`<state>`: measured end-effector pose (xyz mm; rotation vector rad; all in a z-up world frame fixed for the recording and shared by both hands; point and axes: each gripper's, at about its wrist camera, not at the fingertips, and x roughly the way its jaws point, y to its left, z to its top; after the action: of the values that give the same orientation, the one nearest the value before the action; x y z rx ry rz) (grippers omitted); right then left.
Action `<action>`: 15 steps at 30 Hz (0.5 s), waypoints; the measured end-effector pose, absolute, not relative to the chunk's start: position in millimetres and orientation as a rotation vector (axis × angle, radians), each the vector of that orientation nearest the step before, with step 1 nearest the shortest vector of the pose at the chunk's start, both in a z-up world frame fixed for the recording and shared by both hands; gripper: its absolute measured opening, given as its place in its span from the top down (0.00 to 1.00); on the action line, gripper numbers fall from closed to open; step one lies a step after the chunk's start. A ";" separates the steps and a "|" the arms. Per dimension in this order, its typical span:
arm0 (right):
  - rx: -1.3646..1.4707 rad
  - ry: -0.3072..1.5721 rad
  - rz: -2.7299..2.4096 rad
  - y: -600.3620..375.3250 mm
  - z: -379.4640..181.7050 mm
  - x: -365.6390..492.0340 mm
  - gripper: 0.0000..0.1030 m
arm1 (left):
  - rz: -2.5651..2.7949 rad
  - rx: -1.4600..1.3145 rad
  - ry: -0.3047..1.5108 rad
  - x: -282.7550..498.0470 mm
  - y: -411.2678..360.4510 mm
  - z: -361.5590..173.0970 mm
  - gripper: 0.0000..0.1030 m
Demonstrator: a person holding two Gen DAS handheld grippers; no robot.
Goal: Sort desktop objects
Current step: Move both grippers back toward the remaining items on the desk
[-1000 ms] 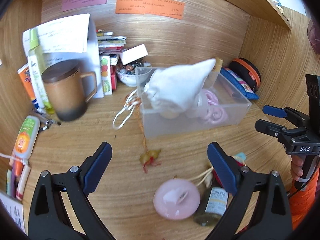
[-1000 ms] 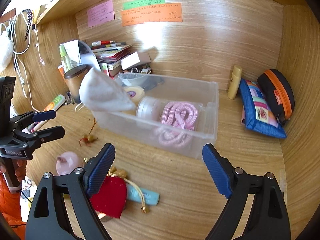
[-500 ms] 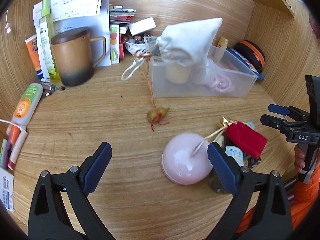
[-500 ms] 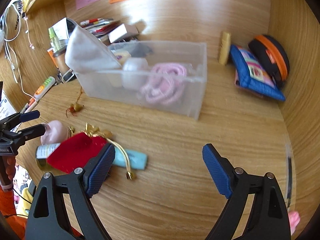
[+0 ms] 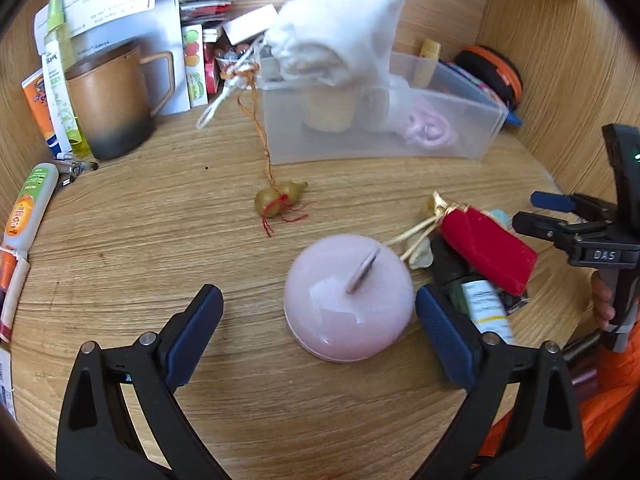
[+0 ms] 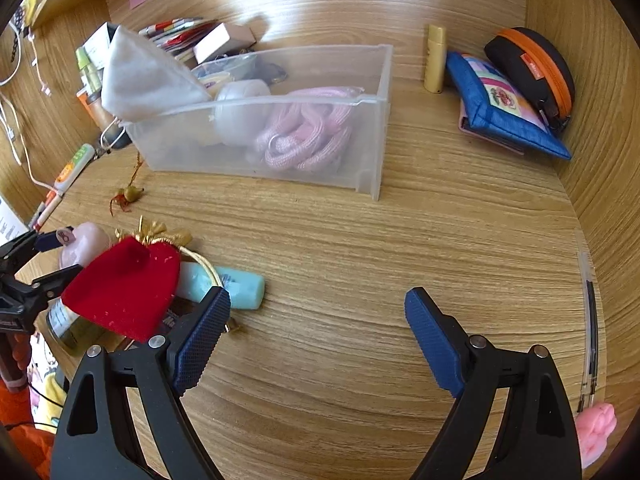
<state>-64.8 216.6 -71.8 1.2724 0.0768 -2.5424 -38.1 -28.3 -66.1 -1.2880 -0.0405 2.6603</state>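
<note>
A clear plastic bin [image 5: 460,136] [image 6: 376,120] stands on the wooden desk with a white cloth pouch [image 5: 344,36] [image 6: 140,76] draped over its edge and a pink coiled cord [image 6: 308,132] inside. My left gripper [image 5: 320,320] is open, its fingers either side of a pink round case [image 5: 348,300] [image 6: 84,240] without touching it. A red velvet pouch [image 5: 488,244] [image 6: 124,284] lies over a dark bottle [image 5: 480,300] and a light blue tube [image 6: 228,284]. My right gripper [image 6: 316,328] is open and empty over bare desk; it also shows in the left wrist view [image 5: 540,210].
A small gourd charm [image 5: 280,198] [image 6: 132,193] lies before the bin. A brown mug [image 5: 108,100], tubes and books stand at the back left. A blue pouch [image 6: 500,108], an orange-zip case [image 6: 532,64] and a yellow tube [image 6: 435,58] sit at the right. A pink toy [image 6: 596,432] lies near the front edge.
My left gripper has dropped and moved in toward the pink round case. My right gripper has lowered toward the desk, nearer the red pouch and blue tube.
</note>
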 end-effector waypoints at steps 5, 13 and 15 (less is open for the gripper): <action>1.276 0.116 -2.508 204.5 -75.7 -61.5 0.15 | 2.663 -1.306 -0.053 -40.8 -33.3 -69.5 0.05; 1.279 0.183 -2.459 182.0 -78.7 -66.9 0.15 | 2.732 -1.283 -0.096 -43.1 -47.3 -71.1 0.05; 1.265 0.196 -2.464 179.7 -76.4 -65.9 0.15 | 2.753 -1.277 -0.109 -43.1 -50.4 -71.8 0.05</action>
<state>-65.9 179.7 -76.4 1.2655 0.1959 -2.4637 -43.1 -50.4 -71.8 -1.2766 -0.1086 2.7525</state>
